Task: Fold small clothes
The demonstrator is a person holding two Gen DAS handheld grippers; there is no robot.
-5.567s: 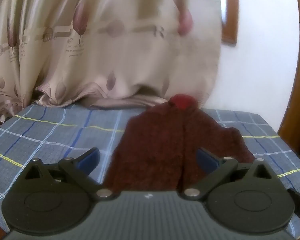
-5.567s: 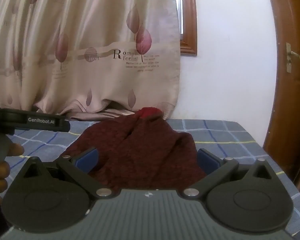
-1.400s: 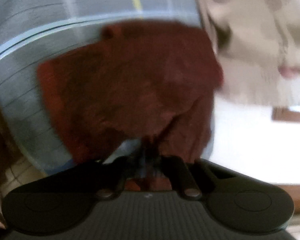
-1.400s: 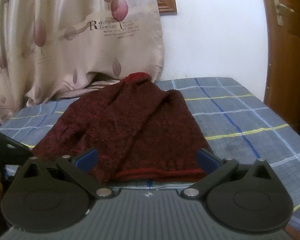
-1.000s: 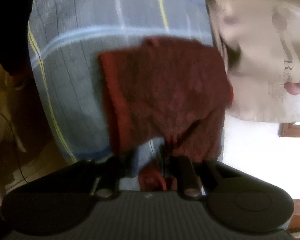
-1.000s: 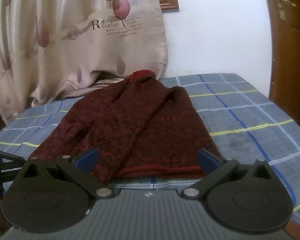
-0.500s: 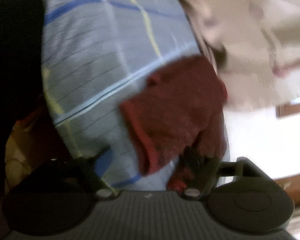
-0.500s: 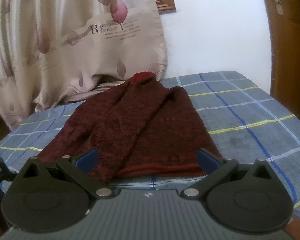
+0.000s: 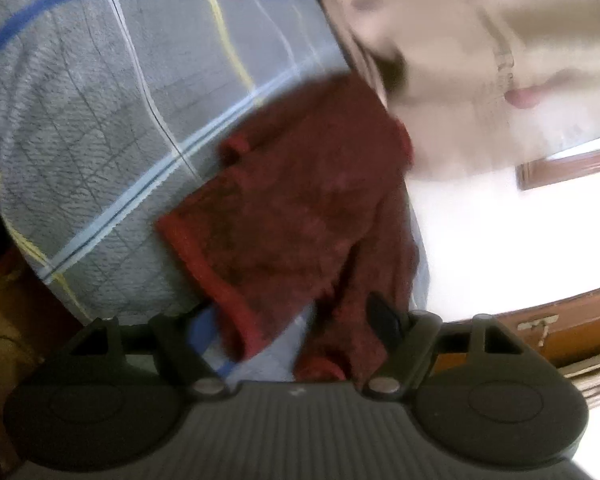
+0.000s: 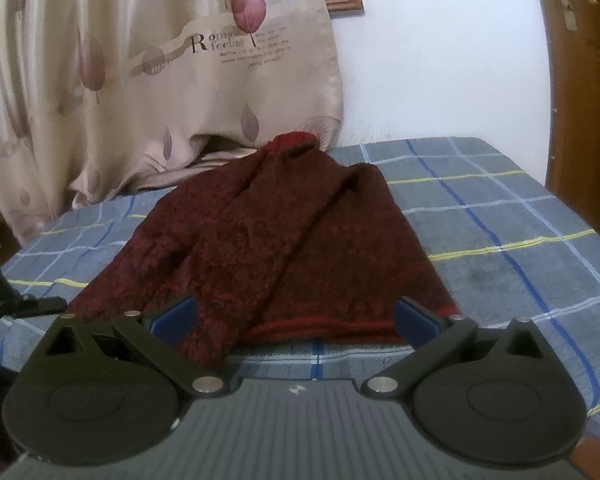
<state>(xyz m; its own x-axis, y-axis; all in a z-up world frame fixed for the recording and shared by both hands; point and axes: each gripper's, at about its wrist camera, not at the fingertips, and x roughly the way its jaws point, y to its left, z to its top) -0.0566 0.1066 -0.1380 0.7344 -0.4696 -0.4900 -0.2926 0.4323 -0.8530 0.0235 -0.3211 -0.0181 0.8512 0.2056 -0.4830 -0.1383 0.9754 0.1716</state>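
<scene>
A small dark red knitted sweater (image 10: 284, 232) lies on the blue-grey checked bedspread (image 10: 500, 220), its collar toward the curtain and its red hem nearest me. One sleeve lies folded across its front. My right gripper (image 10: 294, 316) is open and empty, its jaws wide apart just before the hem. In the tilted, blurred left wrist view the sweater (image 9: 300, 208) lies ahead. My left gripper (image 9: 296, 324) is open, with the hem corner and a sleeve end lying loose between its jaws.
A beige leaf-print curtain (image 10: 160, 80) hangs behind the bed and rests on its far edge. A white wall and a wooden door (image 10: 580, 80) stand to the right. The left gripper's black body (image 10: 4, 304) shows at the bed's left edge.
My left gripper was shut on the sweater's sleeve a second ago and has opened, letting it go. It has also rolled and shifted. The right gripper stayed open, nearly still.
</scene>
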